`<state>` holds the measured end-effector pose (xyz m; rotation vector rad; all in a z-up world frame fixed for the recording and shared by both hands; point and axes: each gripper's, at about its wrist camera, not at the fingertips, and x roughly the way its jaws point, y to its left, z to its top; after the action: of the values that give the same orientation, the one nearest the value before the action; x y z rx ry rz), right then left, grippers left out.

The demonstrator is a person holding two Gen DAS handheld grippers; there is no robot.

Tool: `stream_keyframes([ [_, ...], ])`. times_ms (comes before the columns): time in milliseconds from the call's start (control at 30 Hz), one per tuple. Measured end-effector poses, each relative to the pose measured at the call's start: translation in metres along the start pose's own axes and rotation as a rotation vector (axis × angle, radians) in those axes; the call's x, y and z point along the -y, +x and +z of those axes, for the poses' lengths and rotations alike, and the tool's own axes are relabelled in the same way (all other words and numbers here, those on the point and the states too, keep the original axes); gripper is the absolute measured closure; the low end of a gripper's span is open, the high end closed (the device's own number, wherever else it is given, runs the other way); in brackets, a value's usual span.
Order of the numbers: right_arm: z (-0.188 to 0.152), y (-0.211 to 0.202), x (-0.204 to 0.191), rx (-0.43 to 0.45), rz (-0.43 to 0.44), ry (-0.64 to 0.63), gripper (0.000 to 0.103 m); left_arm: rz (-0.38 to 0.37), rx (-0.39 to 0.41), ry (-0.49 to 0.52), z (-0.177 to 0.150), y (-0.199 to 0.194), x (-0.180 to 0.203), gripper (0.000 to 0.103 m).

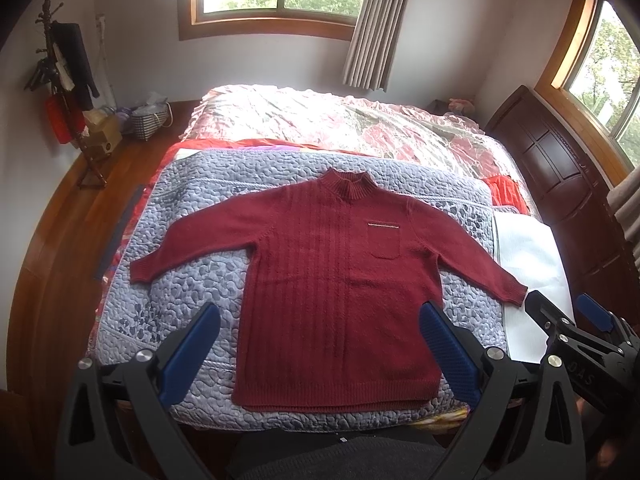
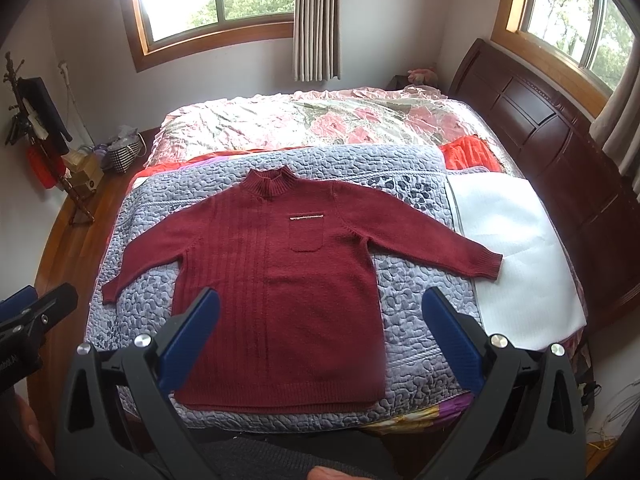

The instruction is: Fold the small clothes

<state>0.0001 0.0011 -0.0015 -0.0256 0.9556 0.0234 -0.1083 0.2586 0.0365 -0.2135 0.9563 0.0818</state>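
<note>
Maroon sweater (image 1: pixel 332 280) flat on quilt (image 1: pixel 192 280), sleeves out for folding; left gripper (image 1: pixel 320 340), right gripper (image 2: pixel 320 332) hover, jaws spread.

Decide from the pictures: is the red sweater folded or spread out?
Spread out. The red sweater lies flat on the quilt, both sleeves stretched sideways, no fold made.

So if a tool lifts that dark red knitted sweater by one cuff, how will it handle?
Probably floppy: the dark red knitted sweater lies limp and flat on the grey-blue quilted blanket, so the rest would likely trail. The thick ribbed knit suggests some weight for its size. It should grip well rather than slip.
</note>
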Motion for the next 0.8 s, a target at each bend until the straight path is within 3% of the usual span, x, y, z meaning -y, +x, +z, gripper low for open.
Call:
stream_keyframes([
  [800, 0.0020, -0.0001, -0.0005, -0.001, 0.004, 0.002, 0.003, 0.003, 0.002, 0.001, 0.0030, 0.0004, -0.0019, 0.004],
])
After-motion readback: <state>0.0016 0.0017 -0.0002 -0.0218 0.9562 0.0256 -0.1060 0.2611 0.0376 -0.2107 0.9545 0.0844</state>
